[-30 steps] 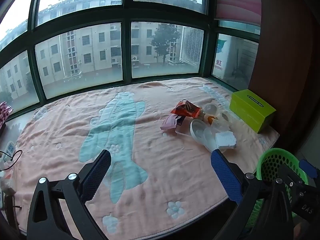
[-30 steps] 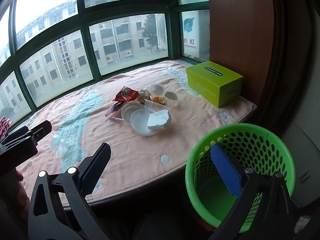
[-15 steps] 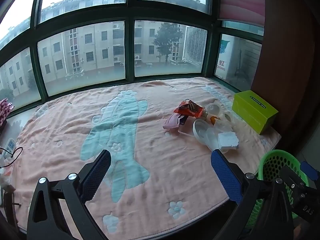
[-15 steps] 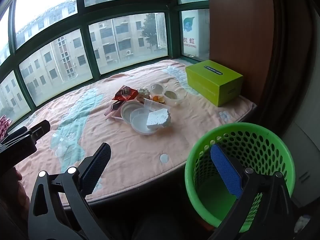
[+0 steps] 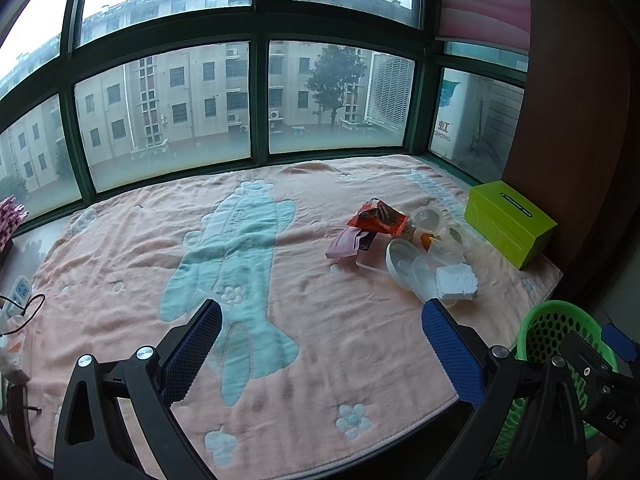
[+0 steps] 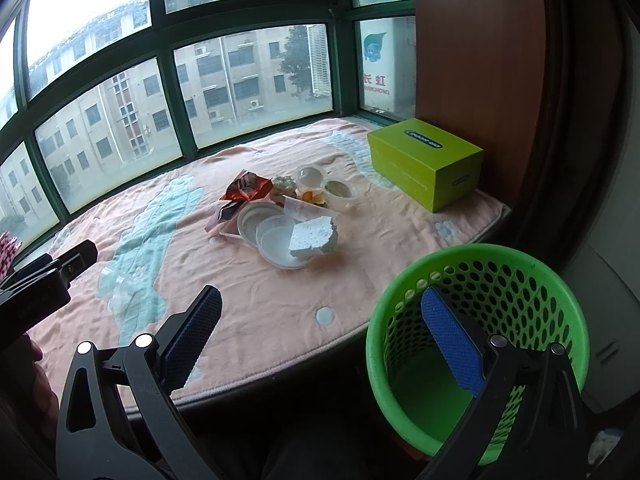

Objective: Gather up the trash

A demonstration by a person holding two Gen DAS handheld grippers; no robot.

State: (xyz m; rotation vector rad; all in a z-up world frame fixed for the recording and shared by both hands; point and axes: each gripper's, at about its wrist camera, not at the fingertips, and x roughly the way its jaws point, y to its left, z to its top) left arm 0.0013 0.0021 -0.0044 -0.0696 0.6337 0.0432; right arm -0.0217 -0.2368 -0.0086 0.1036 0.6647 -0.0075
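Two claws, left claw (image 5: 320,344) and right claw (image 6: 320,332), spread wide, empty. Trash pile (image 6: 288,216) untouched on blanket (image 5: 280,280); green basket (image 6: 500,280) empty. Next: reach, pinch foam block (image 6: 314,236).

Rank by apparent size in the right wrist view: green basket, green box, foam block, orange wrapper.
1. green basket, though nearness to the camera inflates it
2. green box
3. foam block and orange wrapper: too alike to rank

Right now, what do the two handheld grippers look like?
Both grippers, left and right, match: black angular frames with silver screws and two fingers faced with blue textured pads. White letters reading DAS mark the right one's body in the left view. No sleeve shows.
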